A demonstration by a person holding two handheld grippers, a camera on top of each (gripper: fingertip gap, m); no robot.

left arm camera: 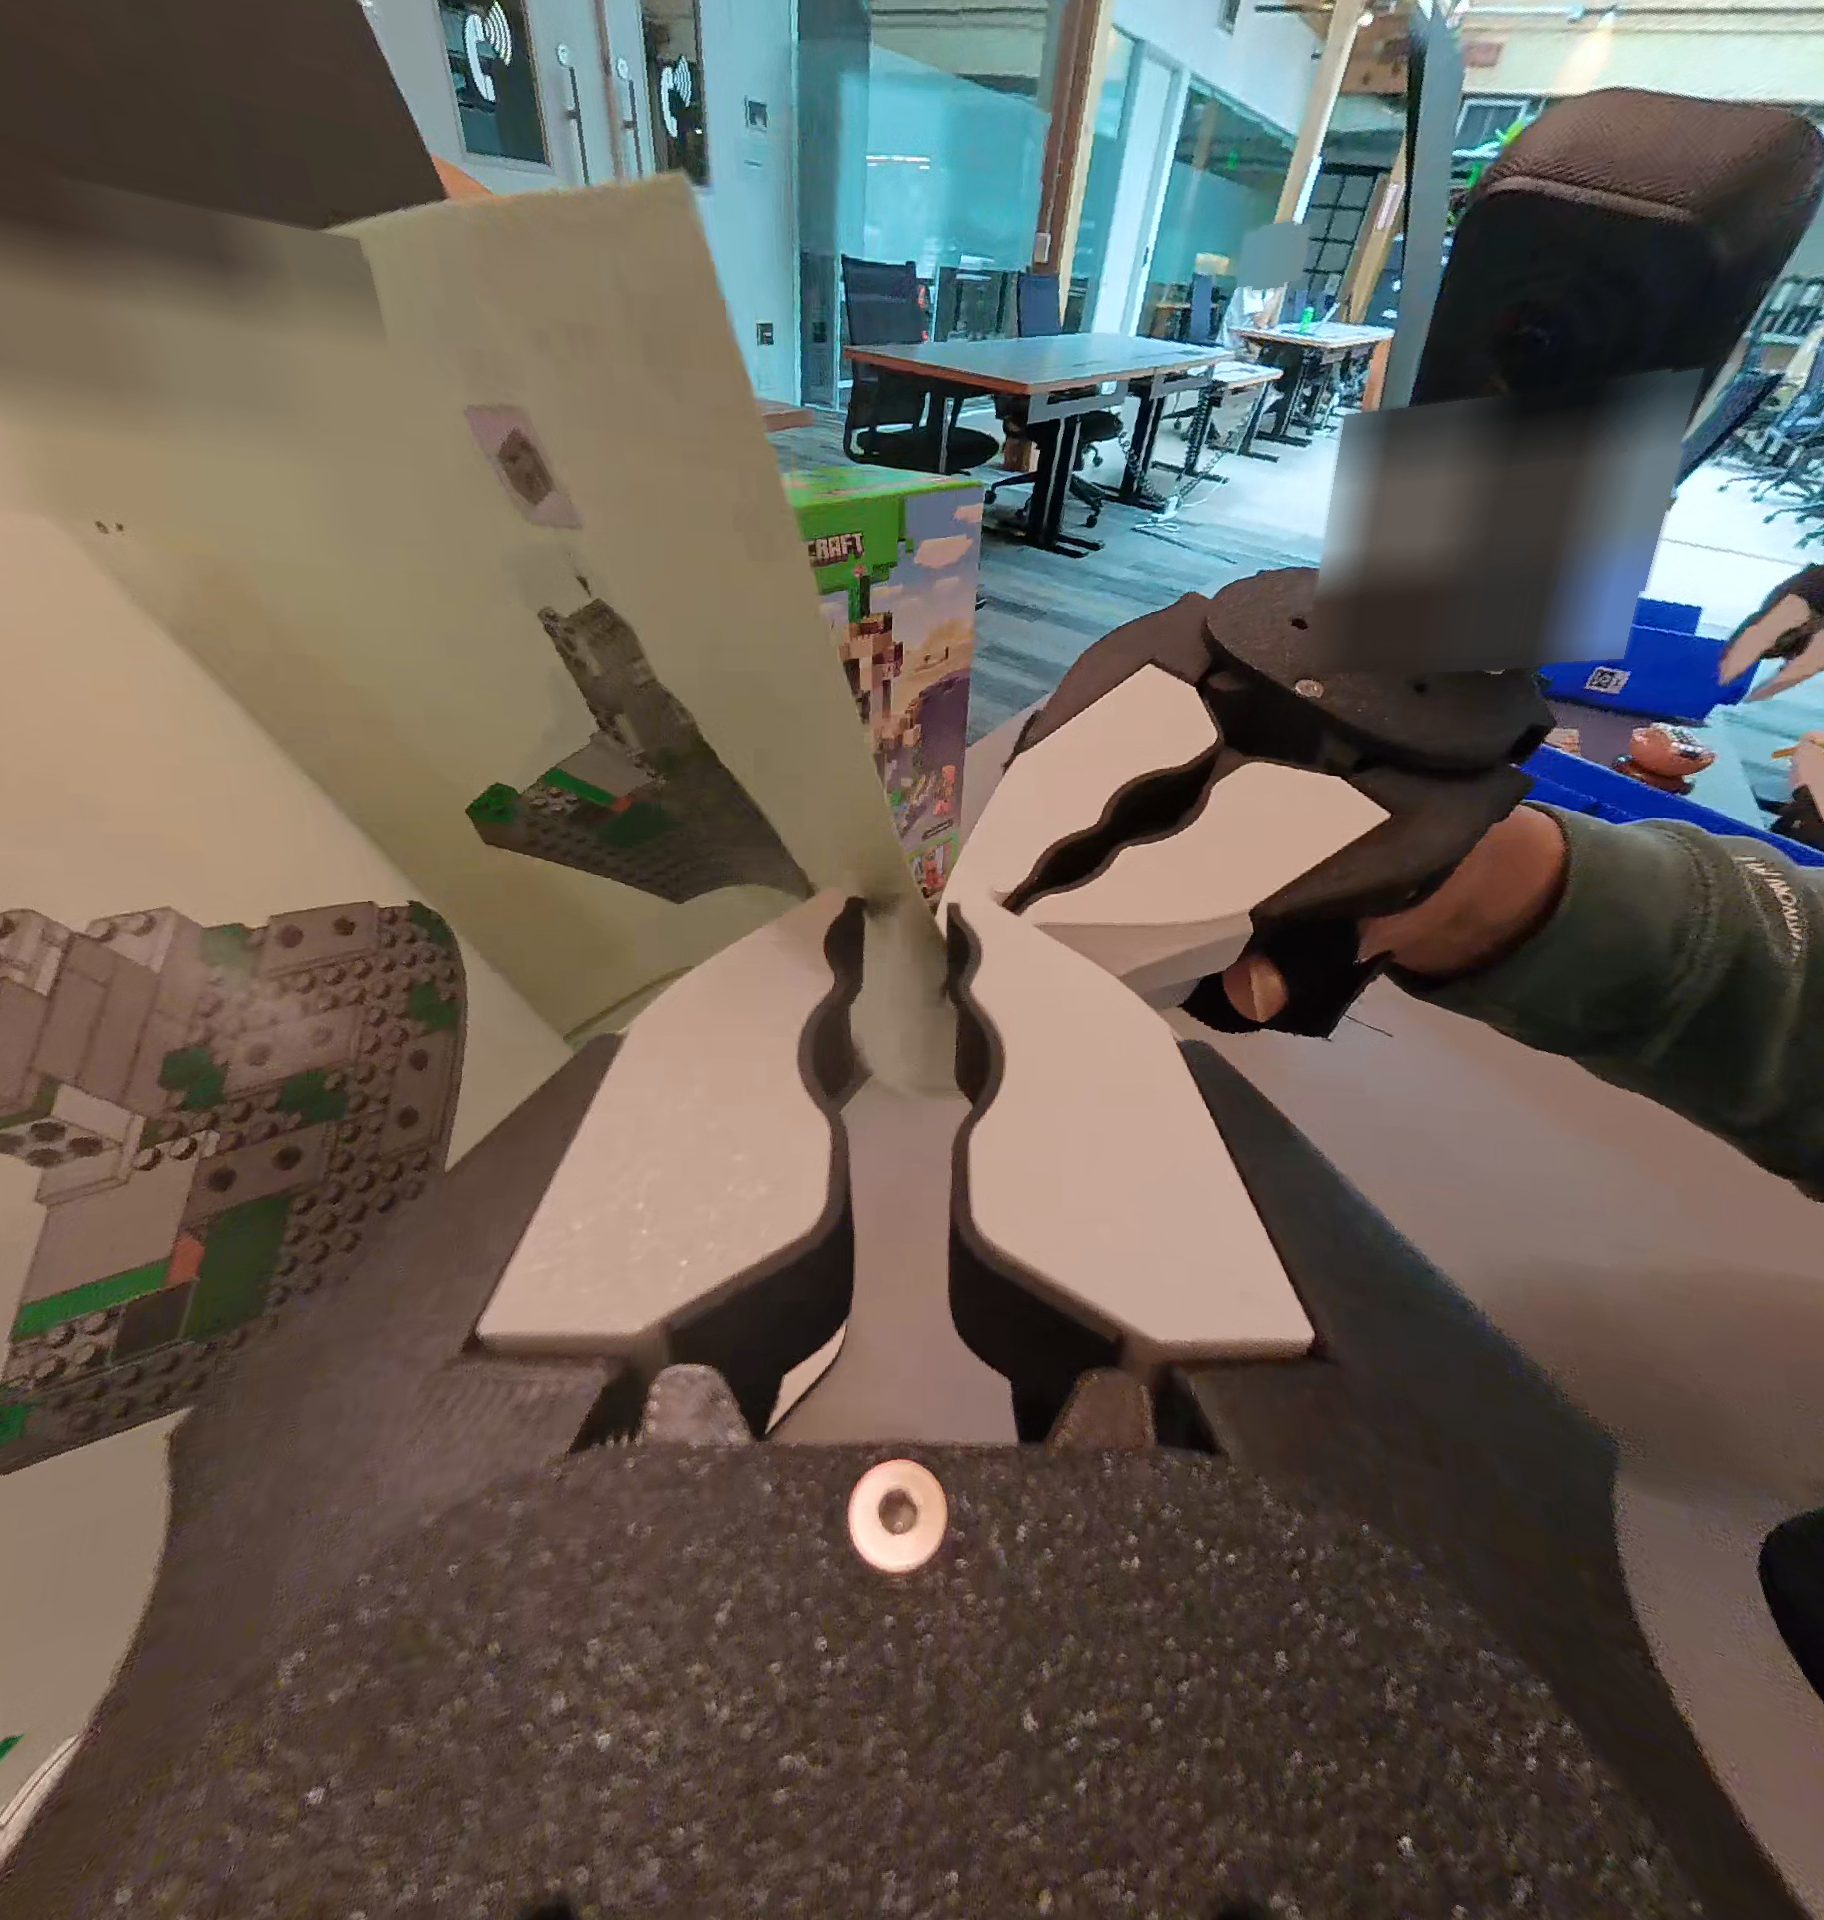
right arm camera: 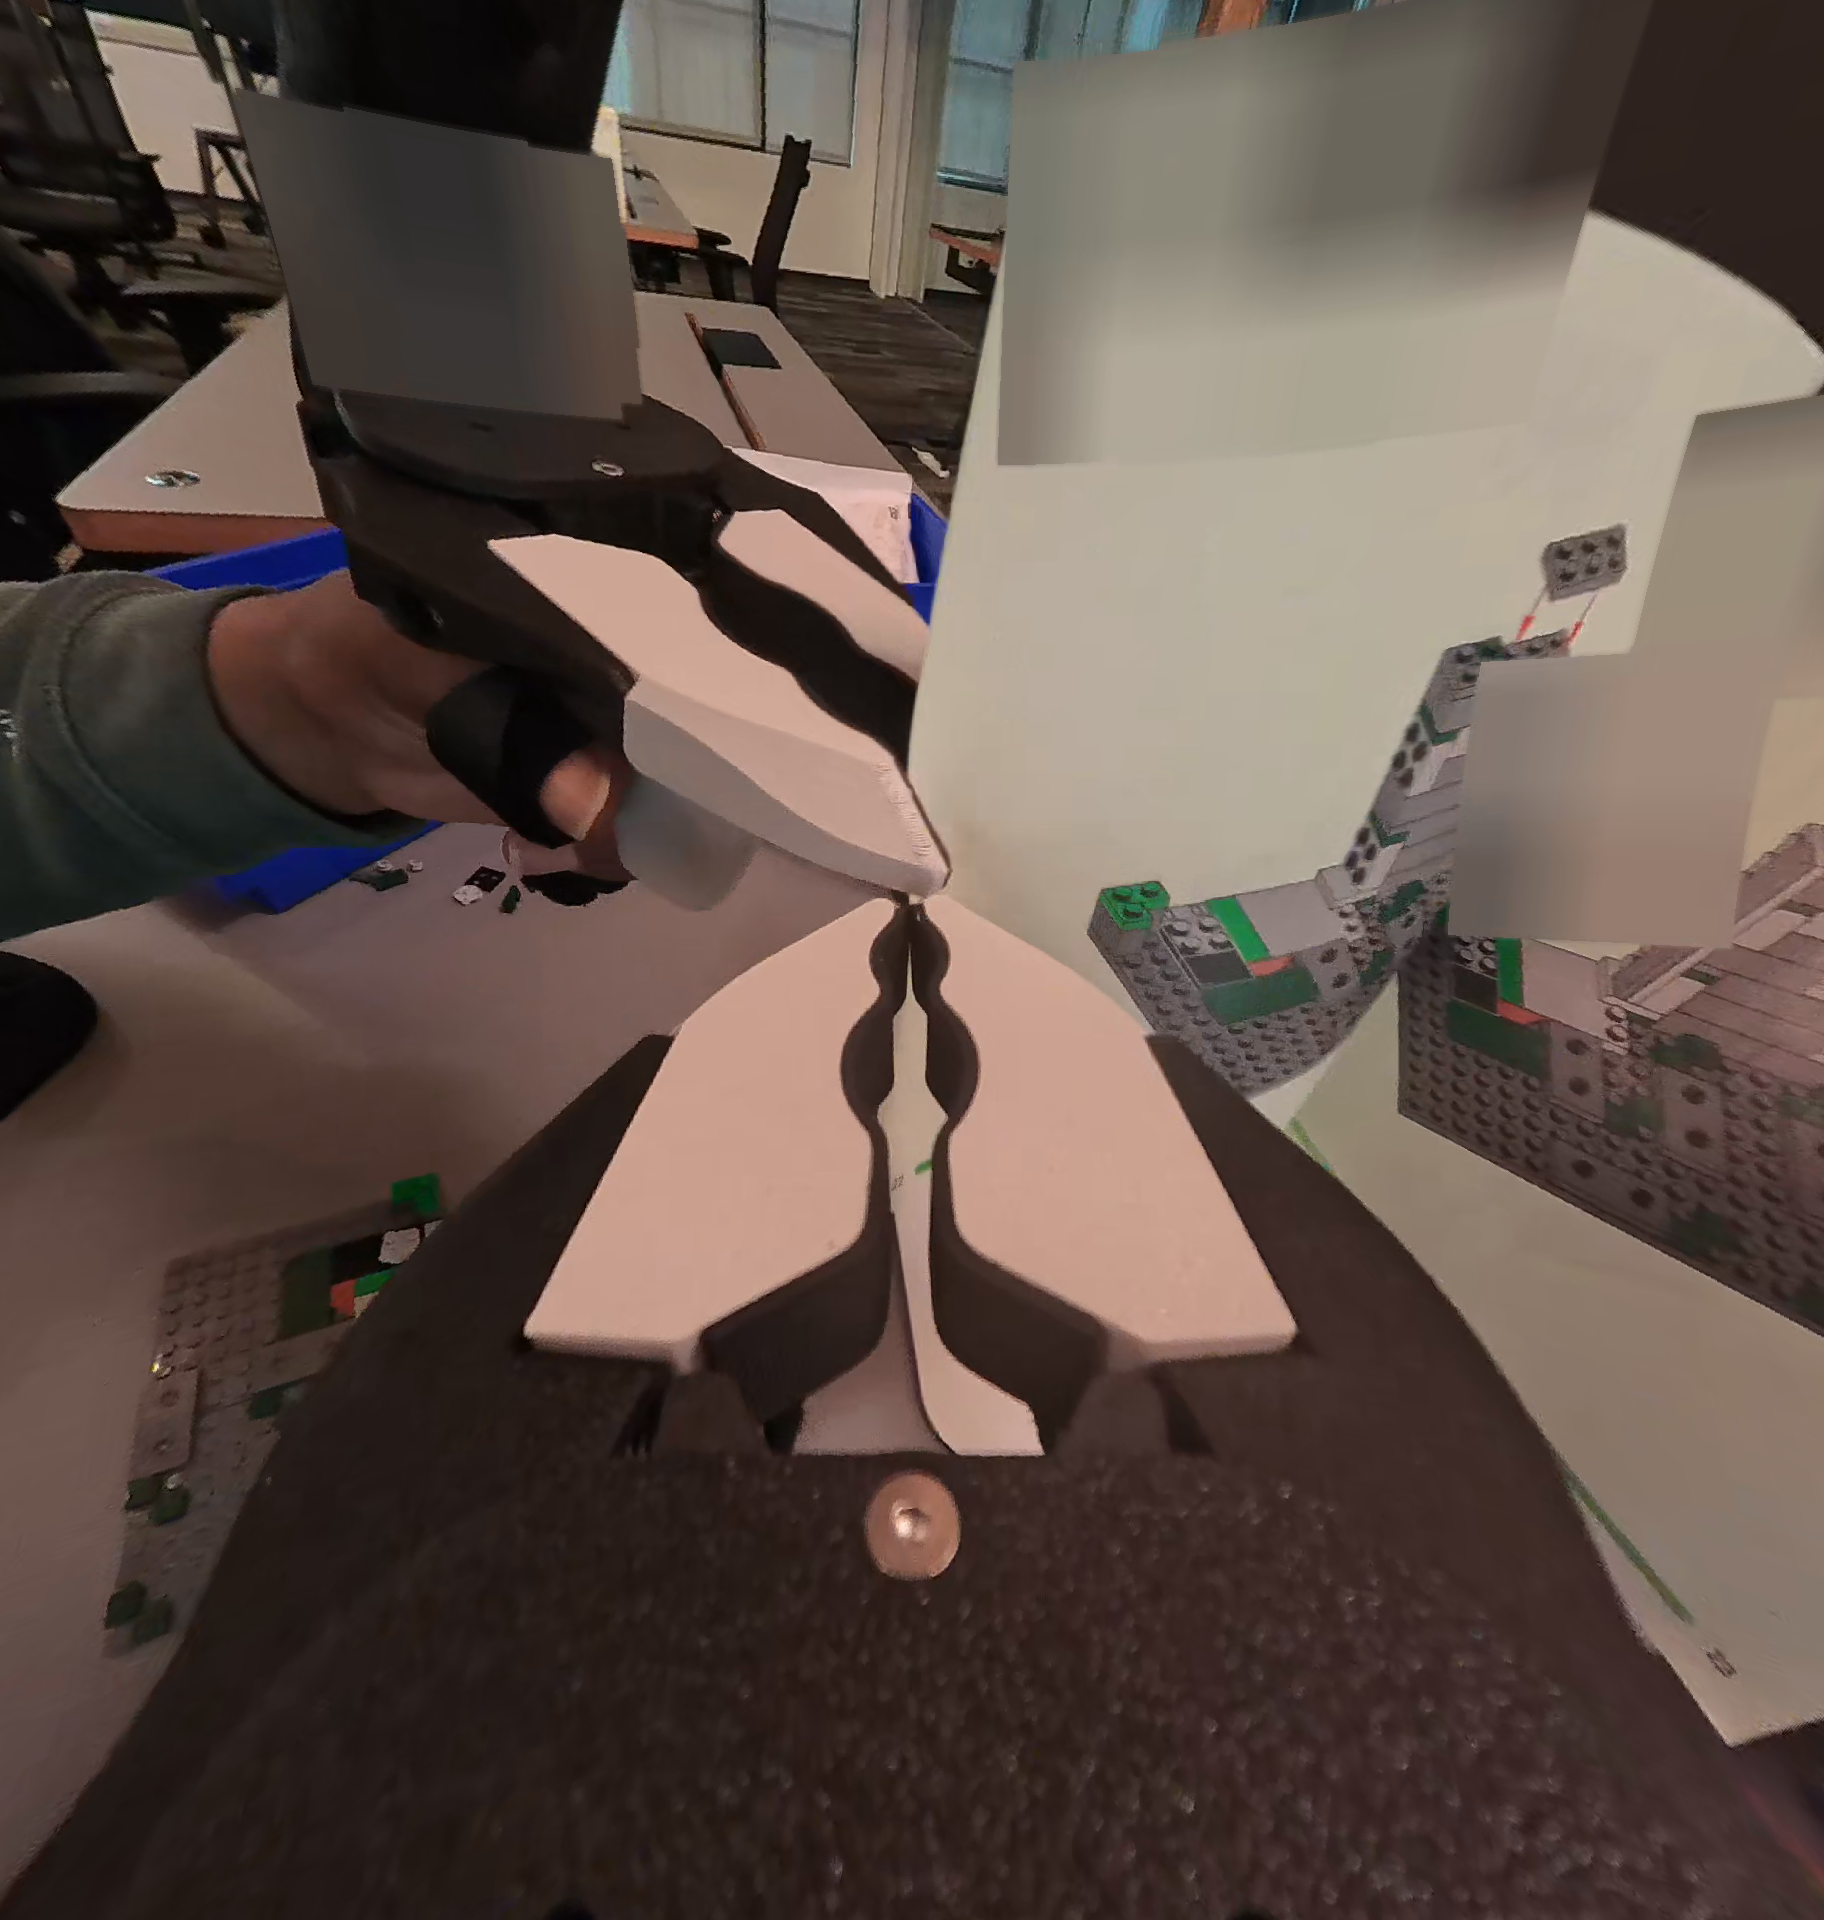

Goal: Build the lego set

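An open instruction booklet fills the left of the left wrist view [left arm camera: 575,499] and the right of the right wrist view [right arm camera: 1199,748]. One of its pages stands upright. My right gripper [right arm camera: 908,914] is shut on that page's edge, and the paper runs down between its fingers. It also shows in the left wrist view [left arm camera: 1007,896]. My left gripper [left arm camera: 900,920] has its jaws a narrow gap apart, with the blurred page corner lying between them. Its fingers [right arm camera: 783,790] meet the page edge just above my right gripper. A partly built grey and green Lego baseplate [right arm camera: 233,1351] lies on the table, low on the left.
The Lego set box [left arm camera: 897,644] stands behind the page. Blue bins sit at the table's far side [left arm camera: 1635,665] [right arm camera: 264,561]. Loose small pieces [right arm camera: 472,883] lie near the bin, and green ones [right arm camera: 149,1507] lie by the baseplate. Office desks and chairs stand beyond. Left and right tips are no more than a few centimetres apart.
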